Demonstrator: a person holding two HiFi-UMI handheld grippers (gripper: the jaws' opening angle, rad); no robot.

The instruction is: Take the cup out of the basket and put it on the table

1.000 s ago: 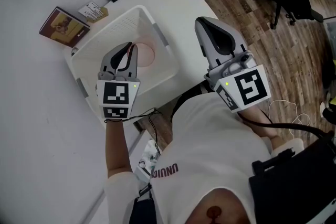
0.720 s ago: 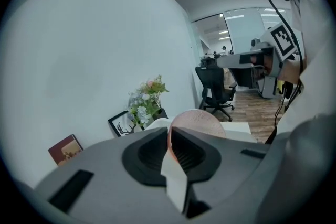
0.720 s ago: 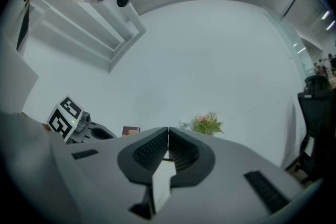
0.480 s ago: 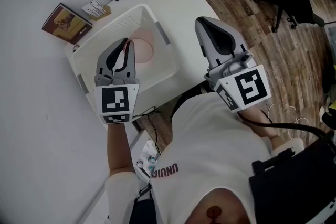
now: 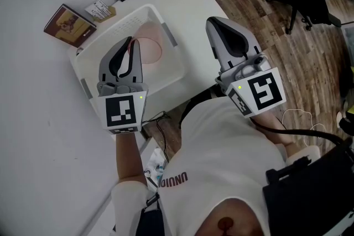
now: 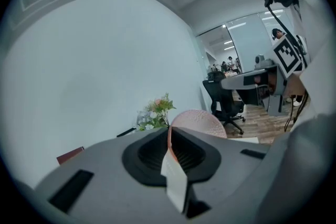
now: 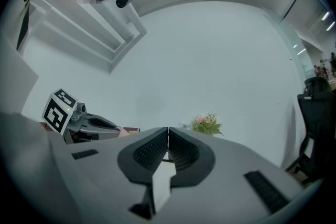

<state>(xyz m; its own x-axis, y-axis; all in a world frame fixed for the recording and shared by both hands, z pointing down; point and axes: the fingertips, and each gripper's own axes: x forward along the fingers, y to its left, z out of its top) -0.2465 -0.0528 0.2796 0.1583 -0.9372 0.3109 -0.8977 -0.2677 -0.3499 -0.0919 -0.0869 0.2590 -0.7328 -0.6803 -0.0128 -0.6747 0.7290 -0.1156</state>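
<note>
A pale pink textured cup [image 5: 150, 46] is being gripped by its rim between the jaws of the left hand-held gripper [image 5: 132, 44], just ahead of them, above the white perforated plastic basket [image 5: 110, 30] on the white desk [image 5: 193, 0]. To its right, the right hand-held gripper [image 5: 213, 23] is being held with jaws pressed together, empty.

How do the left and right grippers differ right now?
The left gripper pinches the pink cup by its rim; the right gripper is shut on nothing. The left gripper is over the white basket; the right gripper is off to its right. Both point away from the person.
</note>
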